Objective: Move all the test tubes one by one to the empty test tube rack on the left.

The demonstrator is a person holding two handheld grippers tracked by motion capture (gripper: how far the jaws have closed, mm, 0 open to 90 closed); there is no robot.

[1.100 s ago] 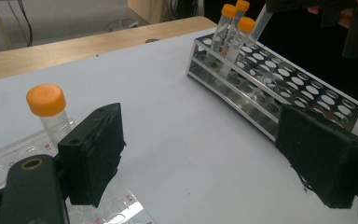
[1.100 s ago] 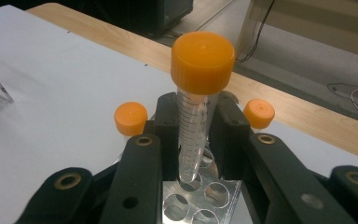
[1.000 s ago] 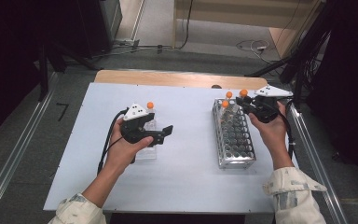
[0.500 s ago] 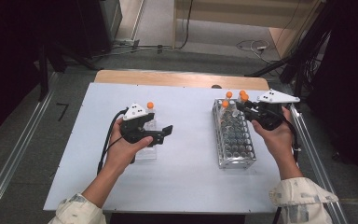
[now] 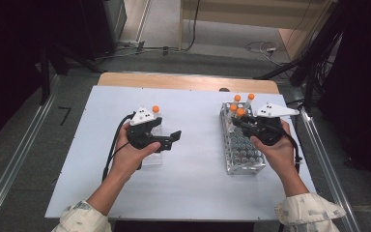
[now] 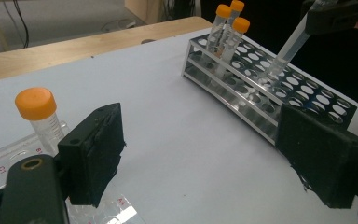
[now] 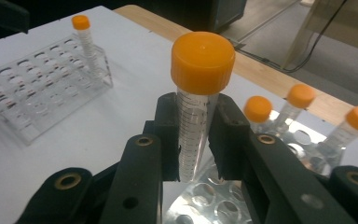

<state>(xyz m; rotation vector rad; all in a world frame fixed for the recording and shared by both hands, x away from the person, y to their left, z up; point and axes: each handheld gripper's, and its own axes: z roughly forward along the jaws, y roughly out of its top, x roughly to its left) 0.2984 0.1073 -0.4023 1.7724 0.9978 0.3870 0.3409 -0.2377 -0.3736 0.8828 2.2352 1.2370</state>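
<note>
My right gripper [image 5: 241,123] is shut on a clear tube with an orange cap [image 7: 196,116], held tilted over the metal tube rack [image 5: 244,159]. In the left gripper view the held tube [image 6: 289,46] has its tip at a hole in the metal rack [image 6: 307,100]. Three capped tubes [image 6: 230,35] stand at the rack's far end. My left gripper [image 5: 169,140] is open above the table, its pads [image 6: 95,151] wide apart with nothing between them. Beside it a clear plastic rack [image 5: 150,159] holds one orange-capped tube [image 6: 39,114].
The white table top [image 5: 193,183] has bare room between the two racks and along its near edge. A wooden strip [image 5: 174,81] runs along the far edge. Metal rails [image 5: 319,145] flank the table. Cables lie on the floor behind.
My right gripper has shifted slightly nearer and lower over the metal rack with the tube in it. The left gripper has stayed put.
</note>
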